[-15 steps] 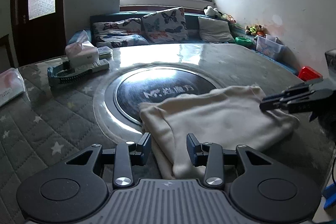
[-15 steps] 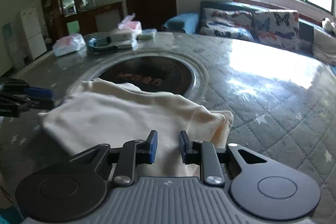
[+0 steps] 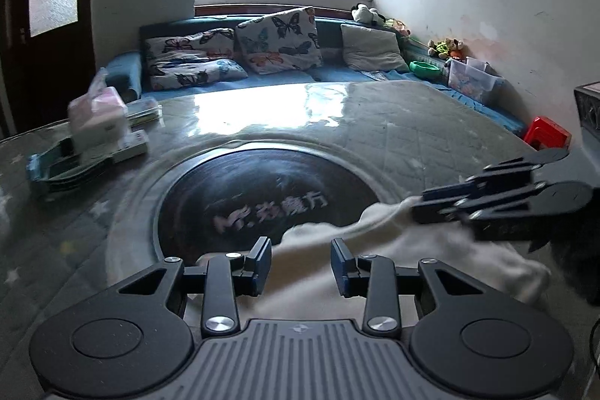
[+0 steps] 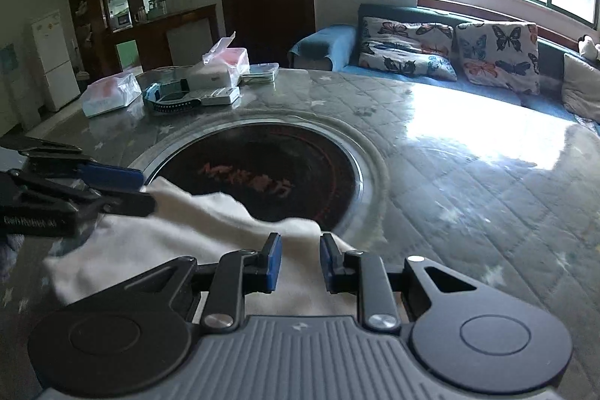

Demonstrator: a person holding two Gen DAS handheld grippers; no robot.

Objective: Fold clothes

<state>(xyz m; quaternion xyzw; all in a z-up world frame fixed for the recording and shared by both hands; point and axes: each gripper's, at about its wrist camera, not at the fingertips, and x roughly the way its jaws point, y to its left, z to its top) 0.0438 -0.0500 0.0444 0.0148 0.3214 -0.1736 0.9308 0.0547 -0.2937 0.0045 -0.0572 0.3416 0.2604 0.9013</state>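
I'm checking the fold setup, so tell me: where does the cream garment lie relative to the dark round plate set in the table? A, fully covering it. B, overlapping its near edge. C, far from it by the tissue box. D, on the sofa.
B: the cream garment drapes over only the near rim of the dark round plate, whose centre lettering stays uncovered.

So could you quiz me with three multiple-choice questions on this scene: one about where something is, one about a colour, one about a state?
1. Where does the cloth lie?
A. on the sofa
B. on the table, partly over the dark round inset
C. on the floor

2. What colour is the cloth?
A. cream
B. red
C. black

3. How do the left gripper fingers stand?
A. shut on the cloth
B. open, apart
C. out of view

Answers:
1 B, its edge overlaps the round inset in the table.
2 A, pale cream in both views.
3 B, a clear gap shows between them.
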